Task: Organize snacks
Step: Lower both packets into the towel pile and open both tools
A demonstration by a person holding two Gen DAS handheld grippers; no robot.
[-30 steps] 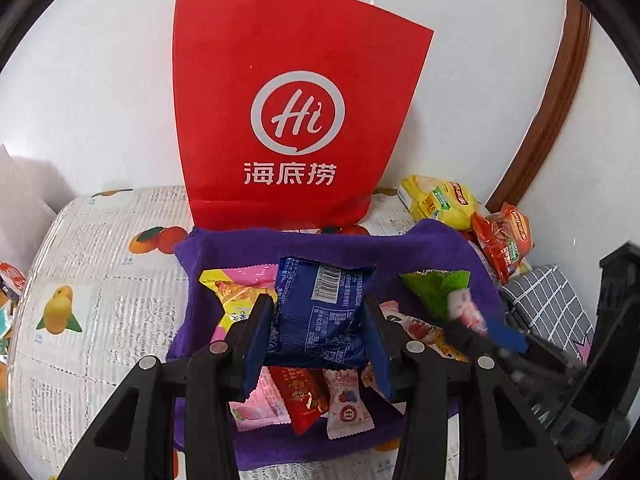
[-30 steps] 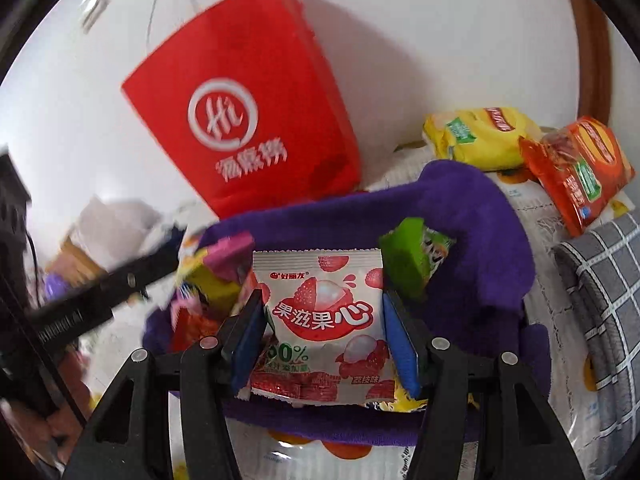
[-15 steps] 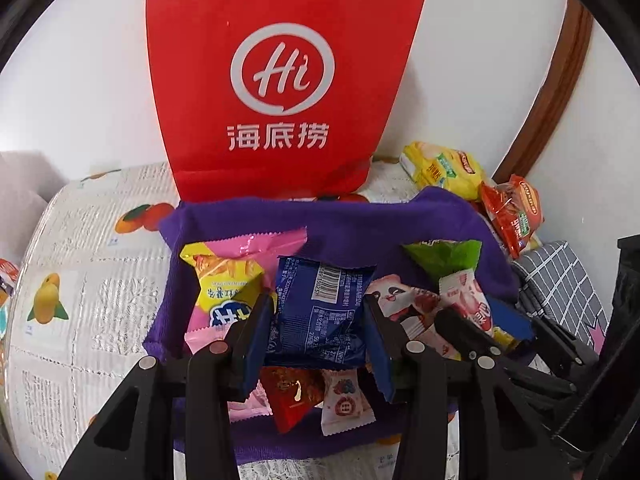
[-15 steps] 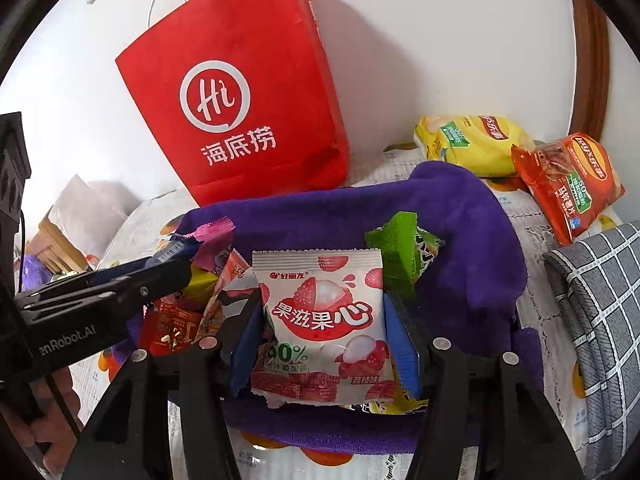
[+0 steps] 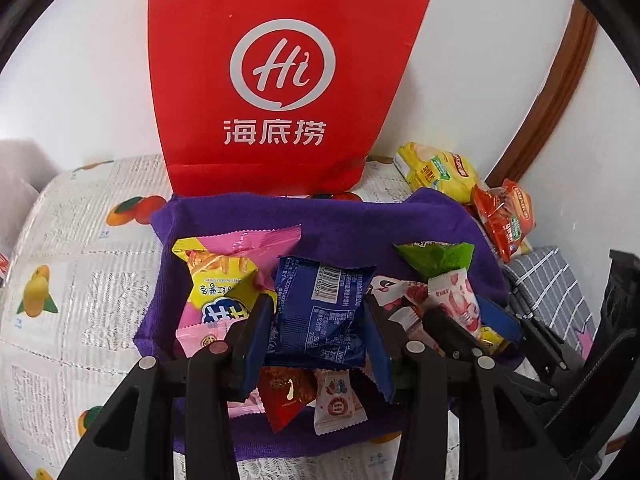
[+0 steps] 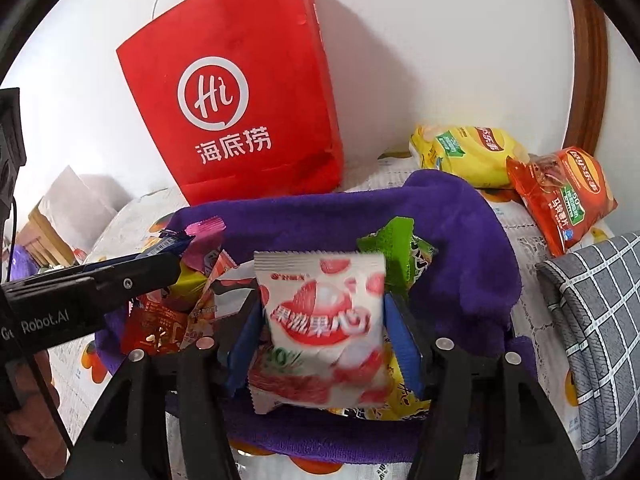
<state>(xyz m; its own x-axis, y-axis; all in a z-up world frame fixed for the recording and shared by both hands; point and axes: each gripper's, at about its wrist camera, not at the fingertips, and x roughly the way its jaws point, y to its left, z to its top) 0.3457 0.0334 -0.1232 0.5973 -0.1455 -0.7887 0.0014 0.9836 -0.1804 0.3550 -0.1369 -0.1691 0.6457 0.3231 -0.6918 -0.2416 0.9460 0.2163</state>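
Now your left hand-held gripper [image 5: 318, 330] clamps a dark blue foil snack packet [image 5: 320, 312] over the purple cloth-lined basket [image 5: 328, 220] of snacks. Your right hand-held gripper [image 6: 322, 344] is opening; the blurred white-and-red lychee candy packet [image 6: 320, 328] sits between its blue pads [image 6: 404, 344], seemingly slipping free. A red paper bag [image 5: 280, 80] stands behind.
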